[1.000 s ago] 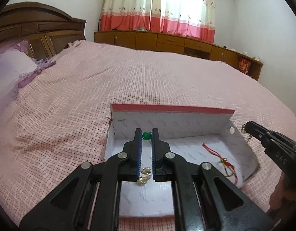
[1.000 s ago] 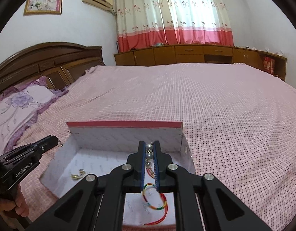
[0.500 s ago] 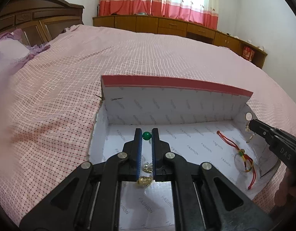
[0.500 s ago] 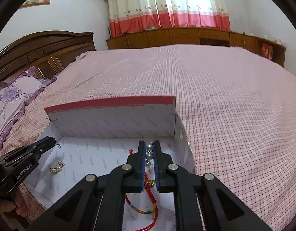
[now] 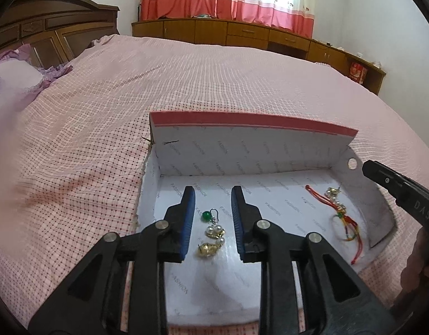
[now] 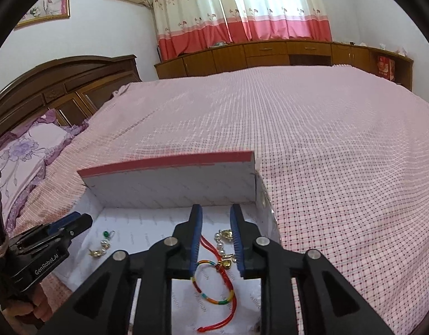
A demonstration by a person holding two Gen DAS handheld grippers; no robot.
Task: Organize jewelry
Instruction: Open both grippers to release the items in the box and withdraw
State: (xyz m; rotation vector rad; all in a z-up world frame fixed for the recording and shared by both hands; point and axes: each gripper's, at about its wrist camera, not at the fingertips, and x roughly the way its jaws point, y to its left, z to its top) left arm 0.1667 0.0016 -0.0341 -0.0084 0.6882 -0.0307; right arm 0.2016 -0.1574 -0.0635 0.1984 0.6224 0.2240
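Opening over the white cardboard box (image 5: 242, 150), left tongs (image 5: 213, 195) straddle the green-bead pearl earring (image 5: 211, 224) ungripped; right tongs (image 6: 215, 213), also opening, straddle the red cord bracelet (image 6: 214, 287).

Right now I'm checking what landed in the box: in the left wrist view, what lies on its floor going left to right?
Green bead earring → pearl and gold earring → red cord bracelet, all on the box floor.

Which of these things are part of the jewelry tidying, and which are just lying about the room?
Part of the job:
- green-bead earring
- pearl earring
- red cord bracelet
- white box

Just lying about:
- purple pillow
- red package
- pink bedspread
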